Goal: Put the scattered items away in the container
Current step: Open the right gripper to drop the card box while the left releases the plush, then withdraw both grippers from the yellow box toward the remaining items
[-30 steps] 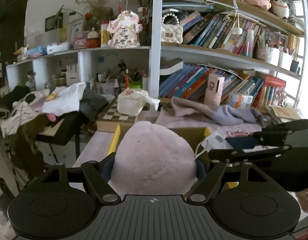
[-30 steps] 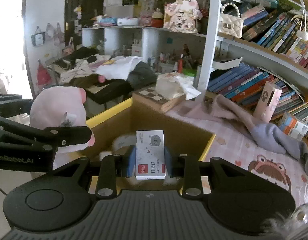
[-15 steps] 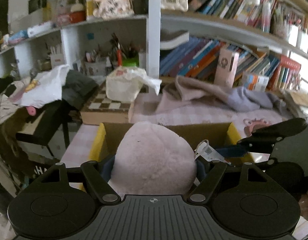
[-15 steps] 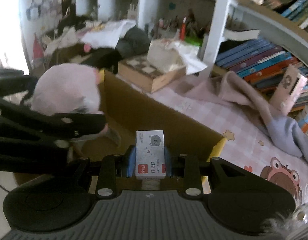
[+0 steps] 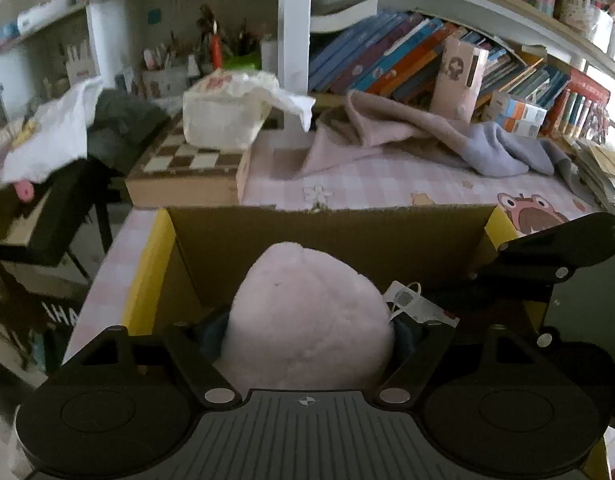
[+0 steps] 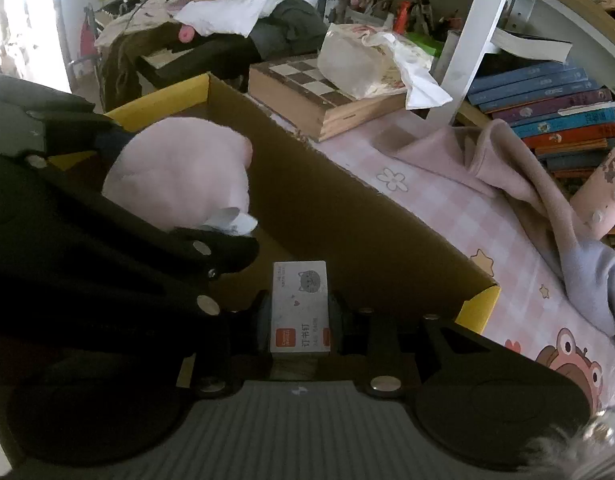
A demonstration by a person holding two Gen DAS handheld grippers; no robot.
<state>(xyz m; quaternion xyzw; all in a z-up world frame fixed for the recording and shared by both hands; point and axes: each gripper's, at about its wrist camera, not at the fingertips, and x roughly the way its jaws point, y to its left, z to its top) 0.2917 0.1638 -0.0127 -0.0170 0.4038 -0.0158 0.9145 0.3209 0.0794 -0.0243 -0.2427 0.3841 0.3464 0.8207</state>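
Left tool (image 5: 307,332) is over the open cardboard box (image 5: 327,228), pink plush toy (image 5: 307,312) between its fingers. Its jaws have just been opening a bit; the plush fills the gap and both pads touch its sides, so it's pinched, wide grip. White hang tag (image 5: 407,300) sticks out on the plush's right.

Right tool (image 6: 299,316) is pressed together on a small staple box (image 6: 300,304), cat print on top, red label at the near end. It sits just beside the left tool, above the box's near right corner.

Box has yellow flap edges (image 6: 163,96) and stands on the counter (image 5: 371,176) with a pink checked cover. Behind it: chessboard case (image 5: 187,172) with a tissue pack (image 5: 227,116) on top, crumpled pink-grey cloth (image 5: 427,140), bookshelf (image 5: 387,56) at the back.
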